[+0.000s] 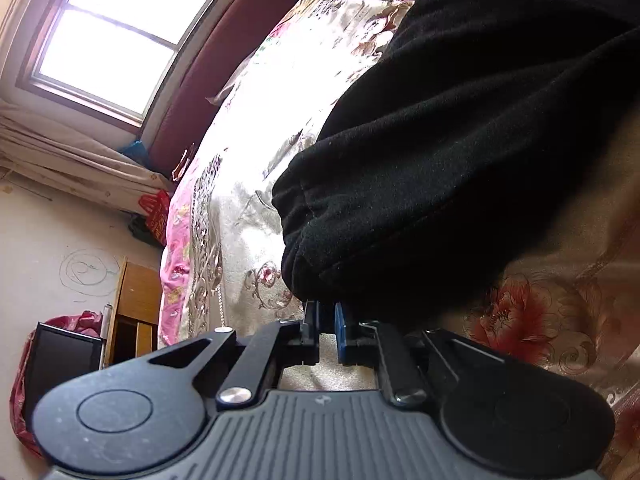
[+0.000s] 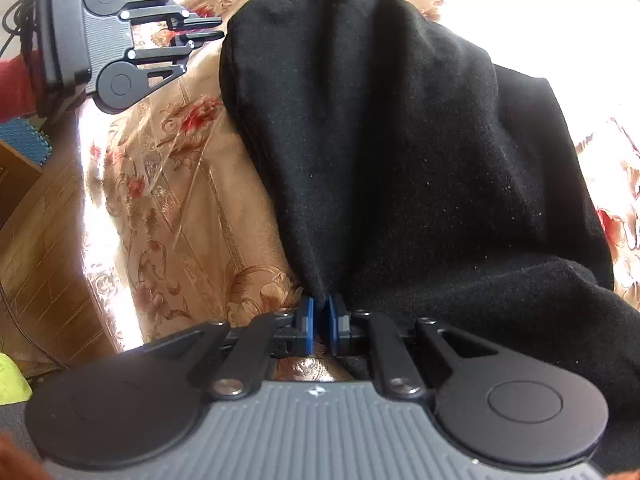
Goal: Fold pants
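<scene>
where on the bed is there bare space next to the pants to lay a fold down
Bare bedspread runs beside the black pants, between their edge and the bed's floor-side edge, below the left gripper. A sunlit strip lies between the pants and the bed's pink border. It is crowded at the right gripper, pinching cloth.
</scene>
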A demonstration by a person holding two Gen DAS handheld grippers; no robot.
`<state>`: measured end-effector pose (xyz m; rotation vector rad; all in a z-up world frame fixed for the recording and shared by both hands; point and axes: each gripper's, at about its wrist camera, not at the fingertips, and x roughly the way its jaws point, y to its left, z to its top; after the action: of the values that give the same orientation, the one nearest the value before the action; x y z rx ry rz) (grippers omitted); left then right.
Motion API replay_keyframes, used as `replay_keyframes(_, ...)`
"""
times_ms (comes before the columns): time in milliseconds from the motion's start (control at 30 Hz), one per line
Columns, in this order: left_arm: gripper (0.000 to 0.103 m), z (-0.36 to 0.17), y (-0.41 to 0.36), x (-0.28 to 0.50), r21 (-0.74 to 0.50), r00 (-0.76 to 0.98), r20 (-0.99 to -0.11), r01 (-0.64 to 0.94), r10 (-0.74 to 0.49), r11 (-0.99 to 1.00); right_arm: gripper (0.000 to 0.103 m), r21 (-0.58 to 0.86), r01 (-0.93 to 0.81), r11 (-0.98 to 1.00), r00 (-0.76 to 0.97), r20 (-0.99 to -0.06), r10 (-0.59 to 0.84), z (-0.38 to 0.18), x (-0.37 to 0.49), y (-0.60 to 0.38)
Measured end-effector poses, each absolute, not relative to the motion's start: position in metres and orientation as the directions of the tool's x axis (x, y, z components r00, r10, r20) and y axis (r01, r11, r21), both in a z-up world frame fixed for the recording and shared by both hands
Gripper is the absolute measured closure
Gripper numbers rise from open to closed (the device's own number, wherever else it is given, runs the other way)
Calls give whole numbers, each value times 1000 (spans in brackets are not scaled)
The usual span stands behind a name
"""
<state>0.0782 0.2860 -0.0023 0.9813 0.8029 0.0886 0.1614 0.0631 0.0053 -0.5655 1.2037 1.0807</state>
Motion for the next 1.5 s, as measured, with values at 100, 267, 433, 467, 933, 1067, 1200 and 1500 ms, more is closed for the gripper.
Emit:
replay_keyframes(100,49,-15,283,82,804,741,-545,328,393,496,91,170,-897,409,-9,-931,365,8,159,62)
replay_keyframes(267,45,-26,273,89,808,778,-543,382,315,449,91,169,-893,417,-8,-933,361,5,160,63)
replay_keyframes(433,47,-21,282,111,803,782,-535,353,320,479,91,170,-890,424,-11,-936,353,4,160,66)
replay_keyframes(467,56,-16,285,115,788,773,-549,351,318,507,94,167,-890,424,-8,-936,352,4,160,65)
replay_keyframes(933,71,-58,284,92,841,750,-520,368,408,396,91,175,-873,455,-9,-939,343,-7,151,79)
replay_keyframes(1067,62,-45,279,92,836,736,-522,342,431,428,91,211,-853,478,0,-915,404,11,157,62)
replay_keyframes(1200,61,-10,280,85,815,687,-543,293,482,501,90,220,-804,553,56,-897,438,37,167,24)
replay_keyframes(1500,61,33,171,94,694,726,-633,379,269,612,88,123,-351,928,273,-935,227,39,234,-148)
